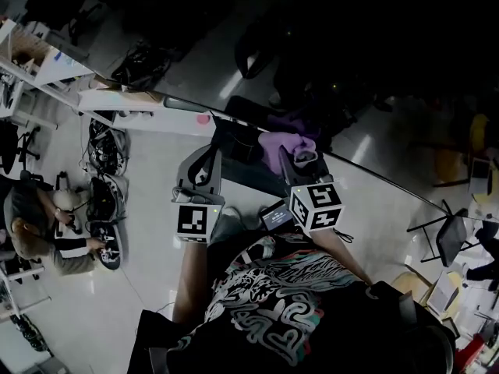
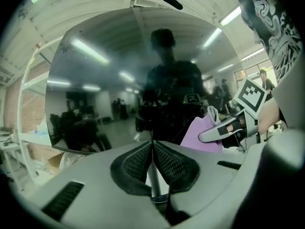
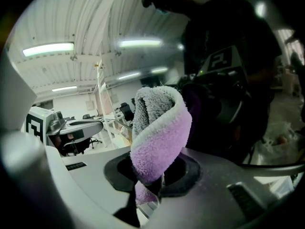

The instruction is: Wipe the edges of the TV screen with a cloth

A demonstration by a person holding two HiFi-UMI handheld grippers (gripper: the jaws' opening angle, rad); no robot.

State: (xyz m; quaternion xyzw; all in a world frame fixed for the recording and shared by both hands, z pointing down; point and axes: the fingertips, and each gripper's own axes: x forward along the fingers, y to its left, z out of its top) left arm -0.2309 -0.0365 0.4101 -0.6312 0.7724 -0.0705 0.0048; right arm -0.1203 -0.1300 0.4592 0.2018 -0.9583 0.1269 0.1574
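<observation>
Right claw (image 3: 155, 178) clamped on purple cloth (image 3: 159, 132), left claw (image 2: 152, 146) closed, empty, probably facing TV screen (image 2: 105, 80)

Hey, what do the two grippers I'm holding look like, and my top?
The left gripper and right gripper are light grey plastic, each carrying a white cube with black square markers. Their fingers have black mesh-textured pads. The shirt is black with a white and teal swirl print.

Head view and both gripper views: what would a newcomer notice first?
The purple cloth, clamped in the right gripper and standing up mid-view. Then the dark, mirror-like TV screen, which fills the left gripper view. The left gripper in front of it is shut and empty.
</observation>
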